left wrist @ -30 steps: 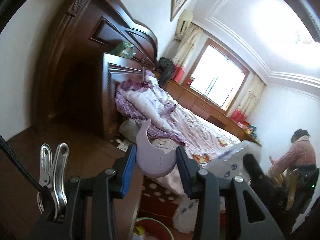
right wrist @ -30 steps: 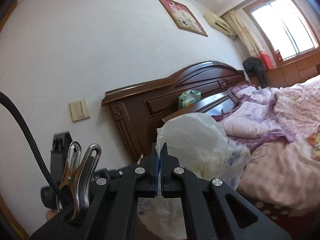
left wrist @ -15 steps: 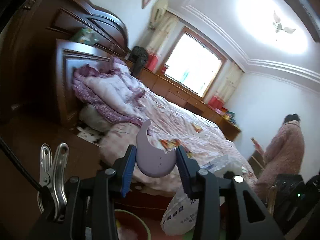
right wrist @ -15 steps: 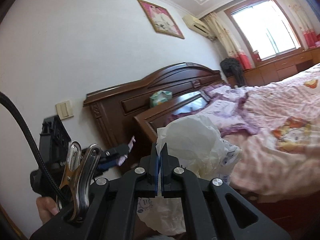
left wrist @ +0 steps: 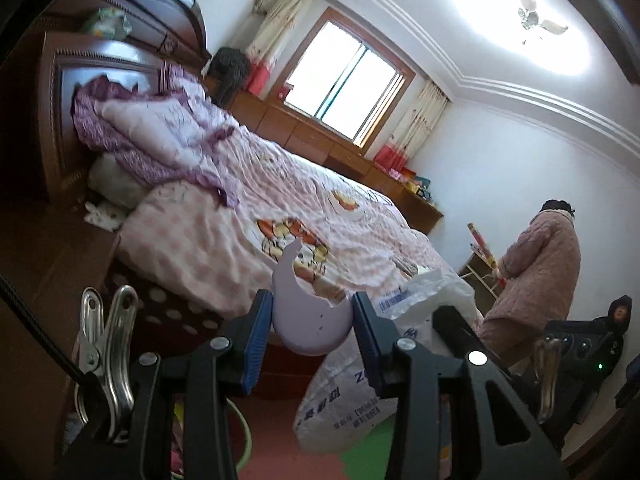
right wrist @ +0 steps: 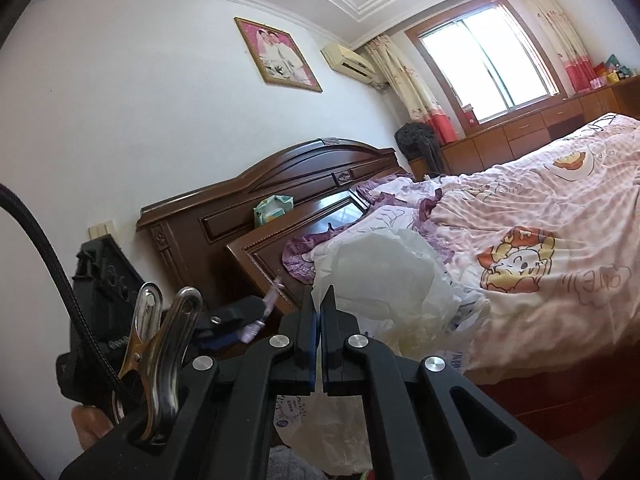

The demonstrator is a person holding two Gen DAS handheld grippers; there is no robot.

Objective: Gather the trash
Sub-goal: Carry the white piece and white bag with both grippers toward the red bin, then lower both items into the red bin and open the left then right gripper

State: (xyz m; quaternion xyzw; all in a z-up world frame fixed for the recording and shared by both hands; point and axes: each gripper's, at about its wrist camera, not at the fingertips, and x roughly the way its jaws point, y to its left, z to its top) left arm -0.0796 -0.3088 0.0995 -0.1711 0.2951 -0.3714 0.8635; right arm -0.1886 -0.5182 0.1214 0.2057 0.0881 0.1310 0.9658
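Pink checked bedding with cartoon prints covers the bed, which fills most of both views, its dark wooden headboard against the white wall and a crumpled purple quilt bunched at that end. Beyond the foot of the bed a person in a pink quilted robe stands facing away, near the far wall. Closer in, a white plastic bag with blue printing hangs in front of the bed's edge; the right gripper has its fingers pressed together on the bag's gathered top, and in the left wrist view the same bag sags below and to the right of the left tool. A green-rimmed bin shows partly at the bottom of that view, under the left gripper. The left gripper is clamped on a broken lilac plastic shell, a curved piece with a jagged upper edge, its blue pads pressing on either side of it, held in the air in front of the bed's side.
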